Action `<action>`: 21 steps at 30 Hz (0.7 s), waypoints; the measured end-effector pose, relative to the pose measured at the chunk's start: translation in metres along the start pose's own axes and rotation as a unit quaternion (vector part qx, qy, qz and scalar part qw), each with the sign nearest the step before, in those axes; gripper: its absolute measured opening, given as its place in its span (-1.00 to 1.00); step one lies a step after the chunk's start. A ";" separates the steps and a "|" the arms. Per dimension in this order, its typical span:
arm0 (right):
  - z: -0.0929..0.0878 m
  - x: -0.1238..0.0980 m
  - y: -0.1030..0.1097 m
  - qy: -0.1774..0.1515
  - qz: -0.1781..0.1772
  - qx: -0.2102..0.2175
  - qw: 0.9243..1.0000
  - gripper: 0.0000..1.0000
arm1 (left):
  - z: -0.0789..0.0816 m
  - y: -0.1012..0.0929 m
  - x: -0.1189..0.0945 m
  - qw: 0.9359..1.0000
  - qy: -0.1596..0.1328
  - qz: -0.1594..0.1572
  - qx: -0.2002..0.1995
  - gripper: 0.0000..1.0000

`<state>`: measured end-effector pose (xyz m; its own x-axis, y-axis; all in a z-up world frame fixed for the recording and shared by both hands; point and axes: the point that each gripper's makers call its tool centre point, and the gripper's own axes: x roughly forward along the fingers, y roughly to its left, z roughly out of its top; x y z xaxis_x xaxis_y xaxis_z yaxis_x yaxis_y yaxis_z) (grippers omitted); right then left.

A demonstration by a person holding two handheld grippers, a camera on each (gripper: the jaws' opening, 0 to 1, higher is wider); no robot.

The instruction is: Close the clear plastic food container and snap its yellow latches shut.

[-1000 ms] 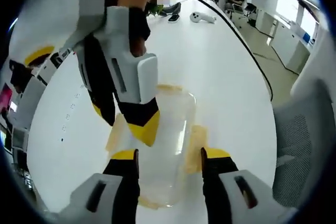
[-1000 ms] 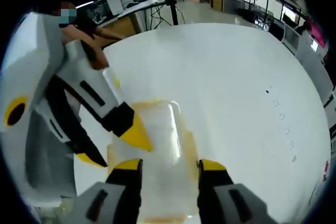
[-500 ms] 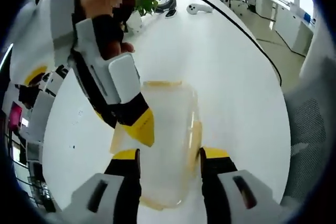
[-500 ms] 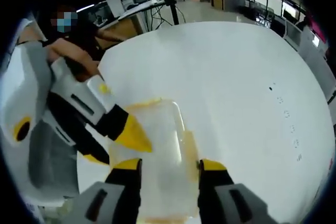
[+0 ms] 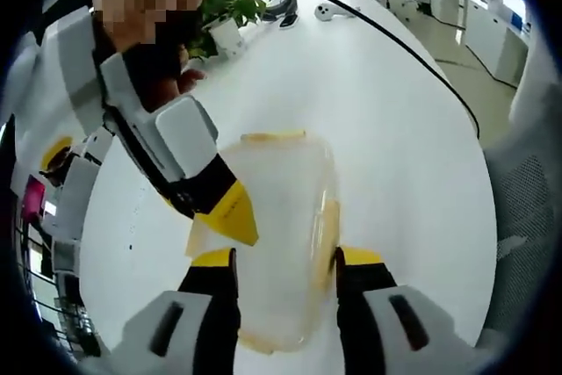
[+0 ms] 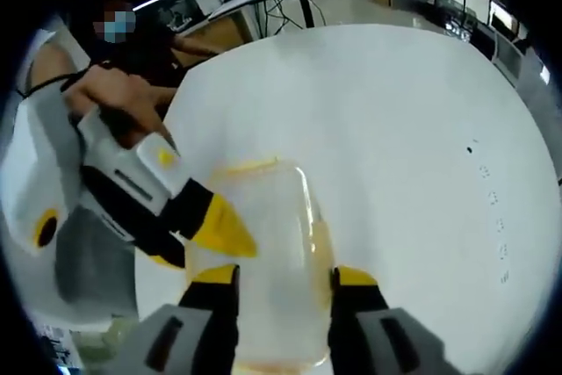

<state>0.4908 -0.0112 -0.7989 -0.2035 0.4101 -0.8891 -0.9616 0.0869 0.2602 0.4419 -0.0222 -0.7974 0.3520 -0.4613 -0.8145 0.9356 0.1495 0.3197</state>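
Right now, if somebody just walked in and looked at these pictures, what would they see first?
First, the clear plastic food container with yellow latches, lying on the big white table, with both hand-held grippers' black, yellow-tipped jaws on or around it. In the left gripper view, the right hand-held gripper comes in from the left, its yellow tip on the lid. Far behind stands a green potted plant.

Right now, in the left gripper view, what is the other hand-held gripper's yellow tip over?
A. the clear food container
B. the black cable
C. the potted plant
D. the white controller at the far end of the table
A: the right hand-held gripper comes in from the left of the picture and its yellow tip lies over the near-left part of the clear food container, well short of the potted plant and the black cable.
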 end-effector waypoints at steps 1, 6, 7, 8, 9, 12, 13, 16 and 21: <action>0.000 0.001 0.000 0.003 0.001 -0.002 1.000 -0.27 | -0.001 -0.001 0.001 1.000 0.002 0.005 0.003 -0.25; -0.002 0.000 0.001 0.016 0.023 0.002 1.000 -0.34 | 0.000 0.001 0.000 1.000 -0.003 0.005 0.002 -0.28; -0.001 0.000 0.000 0.016 0.023 0.002 1.000 -0.35 | -0.001 0.002 0.000 1.000 -0.007 0.004 0.000 -0.28; -0.001 0.000 0.001 0.019 0.024 0.001 1.000 -0.35 | -0.001 0.001 0.000 1.000 -0.009 0.004 -0.001 -0.28; -0.002 0.000 0.001 0.019 0.025 0.001 1.000 -0.35 | -0.001 0.001 0.001 1.000 -0.007 0.005 0.001 -0.29; -0.002 0.000 0.001 0.017 0.023 0.005 1.000 -0.34 | -0.001 0.002 0.001 1.000 -0.002 0.010 0.001 -0.28; -0.002 -0.001 0.001 0.016 0.022 0.004 1.000 -0.34 | -0.001 0.002 0.001 1.000 0.000 0.011 0.003 -0.28; -0.002 -0.001 0.000 0.014 0.024 0.007 1.000 -0.33 | -0.001 0.002 0.000 1.000 -0.002 0.010 0.003 -0.27; -0.001 -0.001 0.000 0.019 0.019 0.006 1.000 -0.30 | 0.000 0.001 0.000 1.000 -0.001 0.010 0.005 -0.26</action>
<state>0.4905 -0.0126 -0.7985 -0.2463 0.3777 -0.8926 -0.9511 0.0832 0.2976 0.4431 -0.0217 -0.7973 0.3714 -0.4605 -0.8062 0.9278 0.1509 0.3412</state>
